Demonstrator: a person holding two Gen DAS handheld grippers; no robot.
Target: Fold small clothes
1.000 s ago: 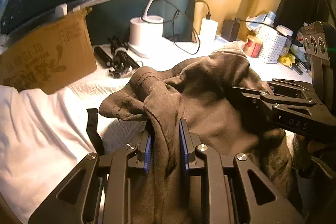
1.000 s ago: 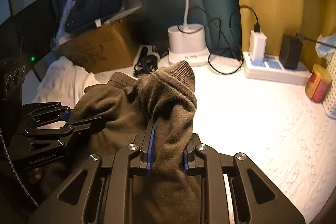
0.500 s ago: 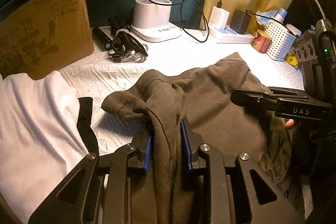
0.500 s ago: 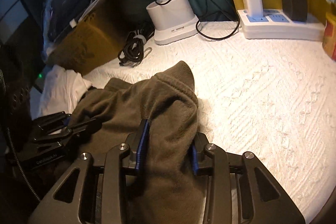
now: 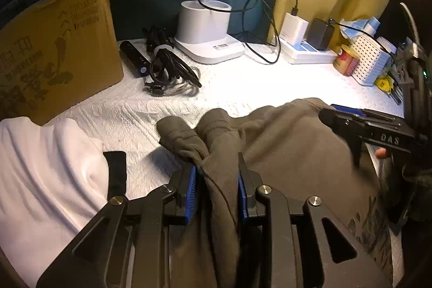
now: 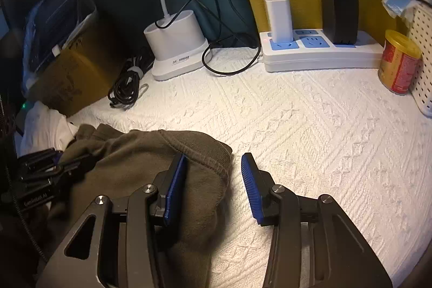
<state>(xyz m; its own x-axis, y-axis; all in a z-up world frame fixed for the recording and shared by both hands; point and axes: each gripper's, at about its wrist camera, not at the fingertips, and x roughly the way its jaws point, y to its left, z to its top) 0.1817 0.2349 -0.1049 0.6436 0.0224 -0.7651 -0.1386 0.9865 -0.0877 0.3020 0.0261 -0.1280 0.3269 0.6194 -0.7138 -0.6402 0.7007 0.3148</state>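
Blue-padded jaws of the left claw [image 5: 217,190] are clamped on a bunched fold of the olive garment [image 5: 291,153]. The right claw [image 6: 213,185] is spread apart, released, with the garment's hemmed corner lying between its pads. Ahead of both claws, the white textured desk [image 6: 310,126] carries the garment. Beyond, a lamp base [image 6: 175,45] and power strip [image 6: 321,56] are seen.

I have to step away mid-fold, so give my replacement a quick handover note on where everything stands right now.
Left claw: shut on a bunched edge of the olive-brown garment.
Right claw: open, jaws apart over the garment's hemmed corner, which lies on the white textured cloth.
Done: right side laid down and let go.
Left: set down the left side, then smooth and finish the fold. A white garment waits at the left.
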